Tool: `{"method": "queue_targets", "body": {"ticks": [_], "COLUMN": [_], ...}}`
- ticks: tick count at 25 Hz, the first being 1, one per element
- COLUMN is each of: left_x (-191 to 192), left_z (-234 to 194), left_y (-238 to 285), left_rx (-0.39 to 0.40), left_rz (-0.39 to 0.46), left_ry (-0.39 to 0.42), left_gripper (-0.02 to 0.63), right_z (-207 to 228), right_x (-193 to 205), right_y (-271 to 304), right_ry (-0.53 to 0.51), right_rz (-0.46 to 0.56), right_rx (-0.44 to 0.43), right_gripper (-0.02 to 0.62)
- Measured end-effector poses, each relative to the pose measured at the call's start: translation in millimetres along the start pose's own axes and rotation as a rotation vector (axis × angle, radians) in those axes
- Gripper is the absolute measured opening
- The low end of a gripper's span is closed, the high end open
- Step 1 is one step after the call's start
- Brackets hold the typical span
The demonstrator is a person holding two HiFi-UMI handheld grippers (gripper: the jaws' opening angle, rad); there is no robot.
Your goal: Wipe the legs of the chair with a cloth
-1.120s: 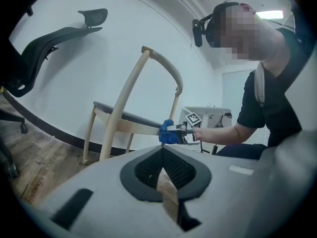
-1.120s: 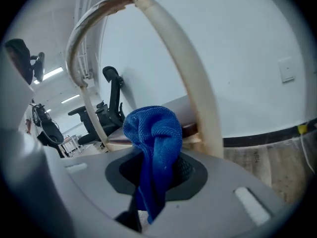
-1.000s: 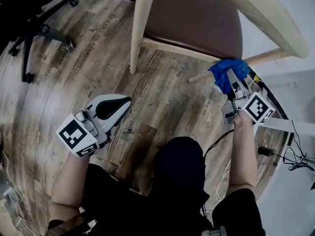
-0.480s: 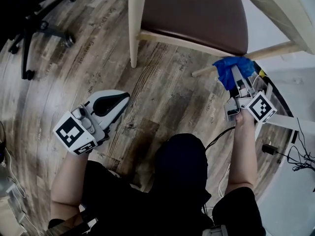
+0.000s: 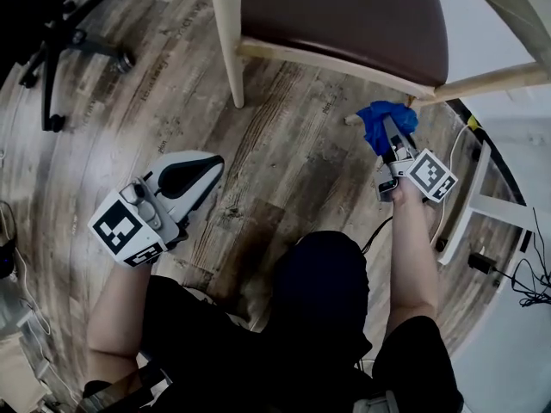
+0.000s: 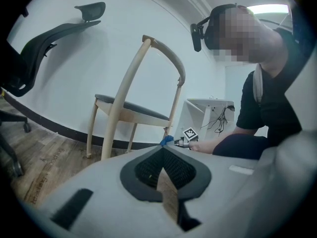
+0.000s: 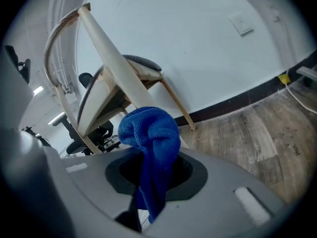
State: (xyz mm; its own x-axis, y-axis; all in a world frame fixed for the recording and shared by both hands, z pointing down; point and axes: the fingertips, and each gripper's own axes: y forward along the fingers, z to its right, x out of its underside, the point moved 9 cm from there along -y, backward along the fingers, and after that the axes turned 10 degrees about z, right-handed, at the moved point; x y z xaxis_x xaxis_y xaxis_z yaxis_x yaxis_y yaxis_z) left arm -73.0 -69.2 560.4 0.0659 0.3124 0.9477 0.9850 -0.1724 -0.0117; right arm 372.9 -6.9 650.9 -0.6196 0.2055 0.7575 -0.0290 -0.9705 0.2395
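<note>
My right gripper [image 5: 386, 132] is clamped shut on the blue cloth [image 5: 376, 124], which bunches out past the tips. The cloth sits against the near chair leg [image 5: 482, 82], close to where its foot meets the wooden floor [image 5: 284, 170]. Seen from my head, that leg runs long and slanted from the foot, up and to the right under the brown seat [image 5: 344, 15]. Any wiping stroke must follow that line, and the unwiped length lies ahead and to the right of the cloth. My right hand is the nearer one. My left gripper [image 5: 200, 172] hangs low over the floor, well apart from the chair, its jaws together on nothing. Compared with a second ago, the cloth has slid down the leg towards its foot, while the left gripper has hardly shifted.
</note>
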Motion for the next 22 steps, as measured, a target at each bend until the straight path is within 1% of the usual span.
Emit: {"method": "queue_targets", "body": {"ticks": [6,12,14,17,19,22], "left_x": [5,6,6,6,7,9], "left_z": [0,3,4,4,5,5], "left_y": [-3,-7,-8,-10,-11,-13], "left_rx": [-0.028,-0.053,-0.058,-0.070,-0.077,-0.080], "left_rz": [-0.034,-0.058,-0.058,-0.063,-0.070,-0.083], "left_ry": [-0.001,0.008,0.008,0.008,0.008,0.012], "left_gripper": [-0.002,-0.002,-0.002,-0.002,-0.002,-0.002], "right_z": [45,89,102,124,134,138], "right_x": [59,111,126,150,158,159], "right_y": [27,51,57,59,57,55], "right_ry": [0.049,0.098,0.098,0.121,0.166,0.199], "right_rz": [-0.096,-0.209,-0.252,-0.315,-0.309,-0.288], "right_rx": [0.055,0.136,0.172,0.262,0.300,0.298], "right_gripper": [0.086,0.087,0.087,0.087,0.087,0.087]}}
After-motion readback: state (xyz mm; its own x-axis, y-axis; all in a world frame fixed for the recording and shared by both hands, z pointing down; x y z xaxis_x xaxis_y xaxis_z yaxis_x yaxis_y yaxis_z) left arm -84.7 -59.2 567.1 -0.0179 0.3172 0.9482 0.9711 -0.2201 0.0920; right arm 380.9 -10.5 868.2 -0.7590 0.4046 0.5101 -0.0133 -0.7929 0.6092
